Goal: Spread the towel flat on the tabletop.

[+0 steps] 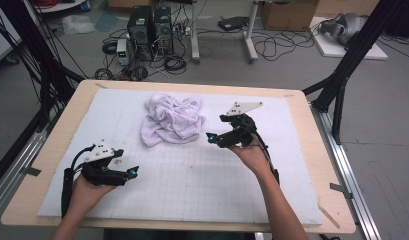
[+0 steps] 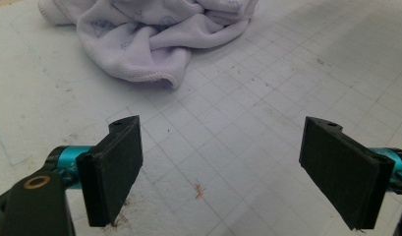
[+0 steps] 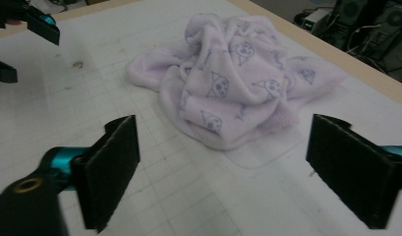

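Approach step, judging by the layout: nothing grasped yet. Crumpled pale lilac printed fleece towel (image 1: 173,119) lies bunched toward the far edge of the white gridded mat on the wooden table (image 1: 312,145). Left tongs (image 2: 223,169) gape, empty, near the left edge; right tongs (image 3: 223,172) gape too, just beside the towel. Next likely: pinch a soft hemmed corner.

**A lab or workshop floor**

My desk (image 1: 312,165) stands on grey flooring inside a black metal frame (image 1: 352,55). Beyond it sit two computer towers (image 1: 151,26), tangled cables (image 1: 272,47), cardboard boxes (image 1: 289,14) and another table's white legs (image 1: 251,35).
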Demonstrator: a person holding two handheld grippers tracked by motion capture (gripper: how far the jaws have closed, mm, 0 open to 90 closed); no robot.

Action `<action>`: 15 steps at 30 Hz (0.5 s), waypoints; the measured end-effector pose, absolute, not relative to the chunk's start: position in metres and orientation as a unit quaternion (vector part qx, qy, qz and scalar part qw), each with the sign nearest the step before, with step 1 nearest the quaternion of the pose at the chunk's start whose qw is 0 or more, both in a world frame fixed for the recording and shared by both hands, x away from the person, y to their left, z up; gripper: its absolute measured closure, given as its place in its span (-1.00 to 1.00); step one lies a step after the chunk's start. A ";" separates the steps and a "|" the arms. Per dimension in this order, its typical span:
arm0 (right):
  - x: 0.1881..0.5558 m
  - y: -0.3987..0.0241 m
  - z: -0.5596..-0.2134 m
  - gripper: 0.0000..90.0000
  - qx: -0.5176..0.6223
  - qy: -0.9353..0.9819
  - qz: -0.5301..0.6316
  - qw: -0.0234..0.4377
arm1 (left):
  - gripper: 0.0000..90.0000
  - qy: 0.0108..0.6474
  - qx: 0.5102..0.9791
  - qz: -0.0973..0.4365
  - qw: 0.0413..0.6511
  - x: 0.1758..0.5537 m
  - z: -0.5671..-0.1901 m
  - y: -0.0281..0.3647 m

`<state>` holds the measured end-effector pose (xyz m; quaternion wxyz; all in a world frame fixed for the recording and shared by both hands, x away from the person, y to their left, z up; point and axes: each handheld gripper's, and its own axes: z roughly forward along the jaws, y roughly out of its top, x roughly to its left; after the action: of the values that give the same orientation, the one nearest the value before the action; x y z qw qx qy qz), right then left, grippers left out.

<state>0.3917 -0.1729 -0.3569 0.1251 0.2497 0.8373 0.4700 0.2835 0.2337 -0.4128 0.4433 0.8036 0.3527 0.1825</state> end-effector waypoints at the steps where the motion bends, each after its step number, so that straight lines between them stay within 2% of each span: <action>1: 0.395 -0.169 -0.356 -0.68 0.248 0.840 0.466 0.127 | -0.62 0.352 0.804 0.182 0.443 0.284 -0.413 0.234; 5: 0.405 -0.154 -0.357 -0.64 0.241 0.844 0.464 0.121 | -0.61 0.352 0.804 0.184 0.442 0.285 -0.413 0.233; 11: 0.419 -0.137 -0.373 -0.38 0.232 0.855 0.451 0.109 | -0.57 0.353 0.805 0.184 0.440 0.285 -0.414 0.233; 15: 0.429 -0.129 -0.388 -0.34 0.240 0.860 0.440 0.098 | -0.55 0.355 0.804 0.185 0.439 0.286 -0.415 0.234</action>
<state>0.4287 -0.1291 -0.3885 0.0982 0.2401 0.8599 0.4396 0.2859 0.2344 -0.4148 0.4388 0.8044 0.3554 0.1845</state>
